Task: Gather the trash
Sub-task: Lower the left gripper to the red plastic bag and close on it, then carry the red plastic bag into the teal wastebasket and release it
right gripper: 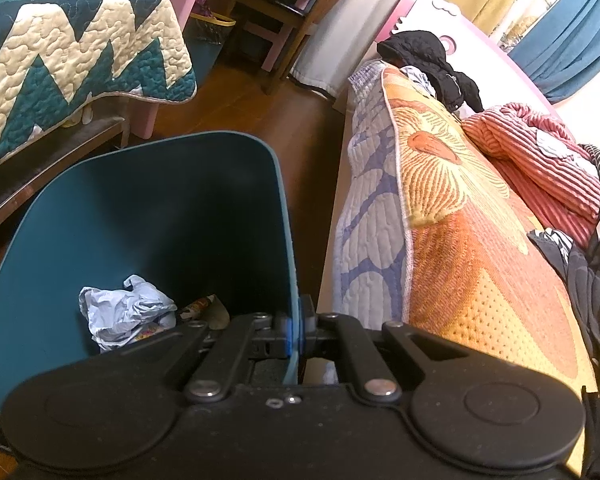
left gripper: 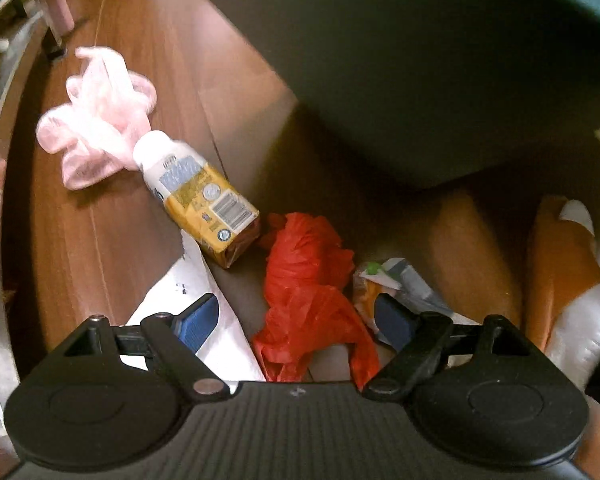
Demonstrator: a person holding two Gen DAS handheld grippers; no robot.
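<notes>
Red plastic bag (left gripper: 308, 296) lies between the spread fingers of the left gripper (left gripper: 296, 320), on the wooden floor (left gripper: 100, 220).
The right gripper (right gripper: 296, 330) is pressed together on the rim of the teal bin (right gripper: 148, 208). Technique: lower until both pads straddle the crumpled bulk, then close; milk carton (left gripper: 204, 196) and pink bag (left gripper: 96, 136) lie ahead-left.

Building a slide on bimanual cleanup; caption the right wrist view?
Right gripper pinches the teal bin's rim beside the bed, crumpled paper inside.
</notes>
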